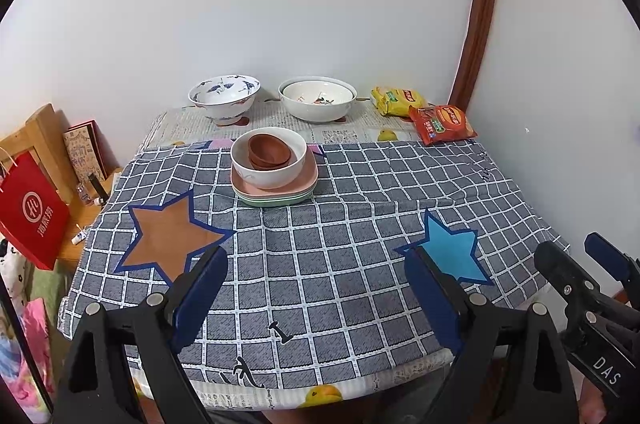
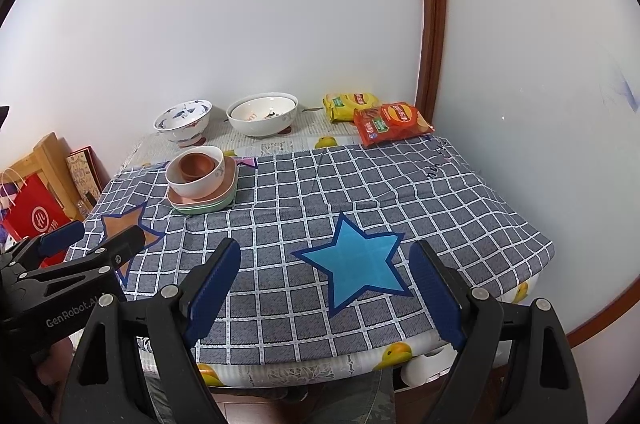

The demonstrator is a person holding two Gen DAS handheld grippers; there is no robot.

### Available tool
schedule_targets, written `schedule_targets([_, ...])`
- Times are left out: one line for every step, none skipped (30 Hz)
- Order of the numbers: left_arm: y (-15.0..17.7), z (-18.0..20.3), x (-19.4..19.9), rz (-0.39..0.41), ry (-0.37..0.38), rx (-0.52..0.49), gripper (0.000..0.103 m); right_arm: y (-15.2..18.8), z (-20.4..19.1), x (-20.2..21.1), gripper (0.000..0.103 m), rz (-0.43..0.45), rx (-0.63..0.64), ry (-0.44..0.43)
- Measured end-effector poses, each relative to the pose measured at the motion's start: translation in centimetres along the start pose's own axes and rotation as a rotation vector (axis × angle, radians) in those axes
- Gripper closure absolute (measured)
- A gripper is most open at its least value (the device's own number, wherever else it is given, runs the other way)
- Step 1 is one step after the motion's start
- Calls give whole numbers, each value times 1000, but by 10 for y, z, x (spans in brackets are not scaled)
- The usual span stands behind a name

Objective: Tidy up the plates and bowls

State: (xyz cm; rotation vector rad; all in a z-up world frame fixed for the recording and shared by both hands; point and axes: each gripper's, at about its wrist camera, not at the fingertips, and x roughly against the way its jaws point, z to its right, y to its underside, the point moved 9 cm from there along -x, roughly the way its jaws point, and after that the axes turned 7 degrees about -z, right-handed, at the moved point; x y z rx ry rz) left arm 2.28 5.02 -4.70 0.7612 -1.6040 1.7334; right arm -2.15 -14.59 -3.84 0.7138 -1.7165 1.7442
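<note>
Left gripper [image 1: 316, 288] gapes — bowl stack [image 1: 269, 159] upright.

Desk [image 1: 344, 382] draped in grey checked cloth [image 1: 340, 264] with an orange star [image 1: 168, 236] and a blue star [image 1: 452, 252]. At twelve o'clock, stacked pastel square plates [image 1: 280, 193]; beyond, blue-patterned porcelain bowl [image 1: 224, 97], white bowl [image 1: 318, 99]; at one o'clock, yellow snack packet [image 1: 396, 99], red snack packet [image 1: 442, 123].

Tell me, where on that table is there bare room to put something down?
Most of the checked cloth is free: the stretch between the orange star and blue star, and right of the stacked dishes. The back strip is crowded with the blue-patterned bowl, white bowl and snack bags.
</note>
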Motion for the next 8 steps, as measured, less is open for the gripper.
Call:
schedule_targets([0, 0, 0, 0, 0, 0, 13, 0, 0, 1, 18, 1, 1, 0])
schedule_targets([0, 0, 0, 1, 0, 1, 13, 0, 0, 1, 18, 2, 2, 1])
schedule_targets([0, 0, 1, 3, -1, -1, 13, 0, -1, 2, 18, 3, 2, 0])
schedule_targets([0, 0, 2, 6, -3, -2, 13, 0, -1, 2, 18, 4, 3, 0])
schedule_targets([-1, -1, 2, 10, -6, -2, 13, 0, -2, 3, 18, 7, 3, -1])
schedule_targets([-1, -2, 3, 13, -7, -2, 13, -1, -3, 3, 18, 9, 3, -2])
schedule_targets([-2, -2, 3, 16, -6, -2, 12, -1, -3, 3, 18, 13, 3, -3])
schedule_targets([-2, -2, 3, 21, -3, -5, 11, -2, -4, 3, 18, 20, 4, -7])
